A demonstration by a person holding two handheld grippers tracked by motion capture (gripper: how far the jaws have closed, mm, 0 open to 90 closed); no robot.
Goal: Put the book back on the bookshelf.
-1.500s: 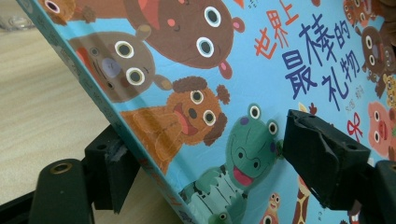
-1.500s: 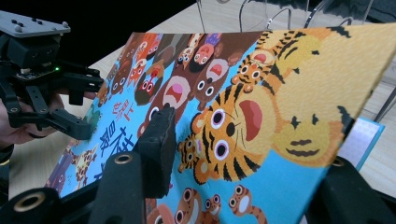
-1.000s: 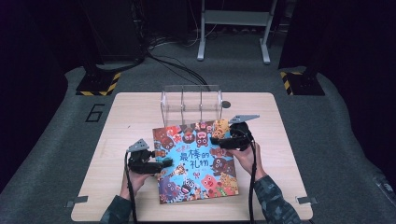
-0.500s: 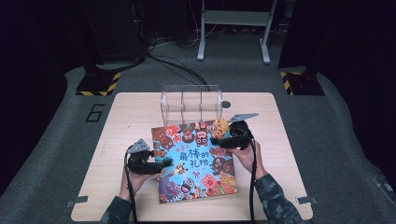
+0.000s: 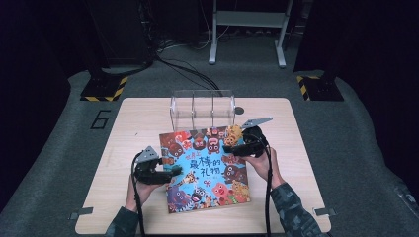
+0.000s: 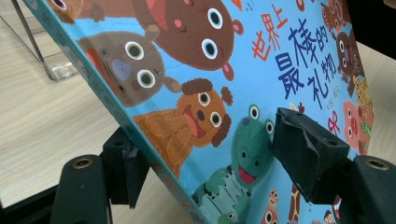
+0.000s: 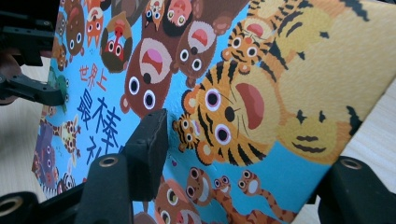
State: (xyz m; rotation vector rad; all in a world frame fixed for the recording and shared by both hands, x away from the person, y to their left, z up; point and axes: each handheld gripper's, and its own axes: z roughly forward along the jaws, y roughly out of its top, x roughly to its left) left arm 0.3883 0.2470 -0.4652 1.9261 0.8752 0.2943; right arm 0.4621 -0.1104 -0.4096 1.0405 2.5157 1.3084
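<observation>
— Book (image 5: 205,170) on the table (image 5: 128,128), just before the clear rack (image 5: 202,109)?

— Yes: a picture book, bright blue cover crowded with cartoon animals — bears, a frog, a tiger — with red and dark blue Chinese lettering.

— And the grippers?

— Left gripper (image 5: 170,173) pinches its left edge, one jaw on the cover, one beneath. Right gripper (image 5: 233,148) pinches its right edge likewise.

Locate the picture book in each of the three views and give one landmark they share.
High view: book at table centre, before the clear rack.
Left gripper view: cover spans the picture, tilted.
Right gripper view: cover across the picture.
Shared landmark: the dark blue title characters.
</observation>
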